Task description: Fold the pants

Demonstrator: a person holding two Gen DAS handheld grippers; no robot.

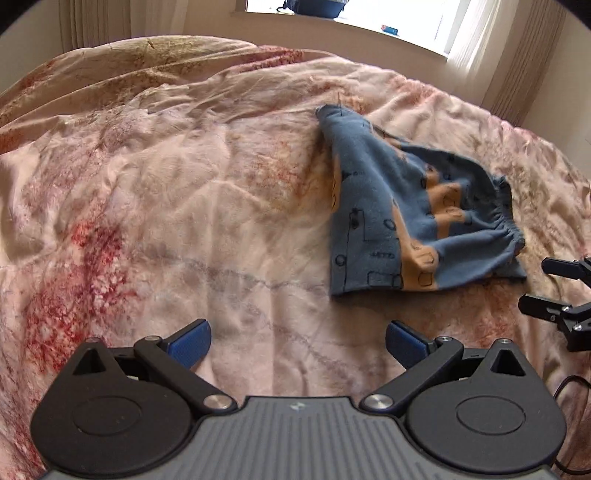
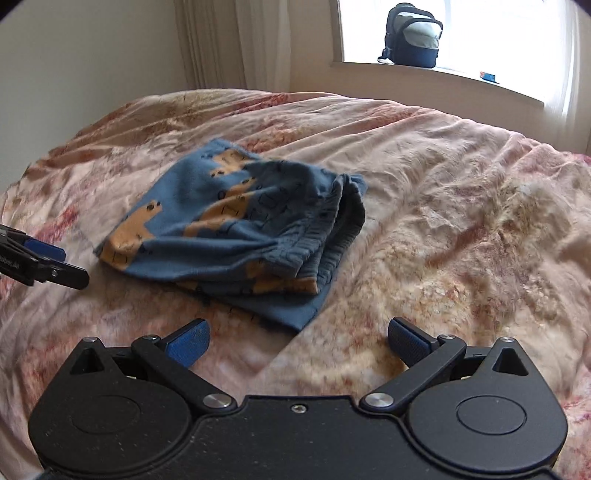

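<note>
The pants (image 2: 236,229), blue with an orange pattern, lie on the bed (image 2: 461,206) as a compact, layered bundle, with the gathered elastic waistband stacked along one side and several thicknesses of cloth showing at the near edge. That points to a task that is nearly or wholly done: the legs appear to be brought together and doubled over the waist section. The stack is not tidy, though; a lower layer pokes out at the near corner and the top flap sits slightly askew, so a final smoothing or squaring-up may be all that remains. The left gripper (image 1: 298,341) hovers over bare bedcover with its jaws spread wide and nothing between them, near the pants but apart from them. The right gripper (image 2: 298,339) is likewise wide open and empty, just short of the bundle's near corner. A backpack (image 2: 412,35) stands on the windowsill beyond.
</note>
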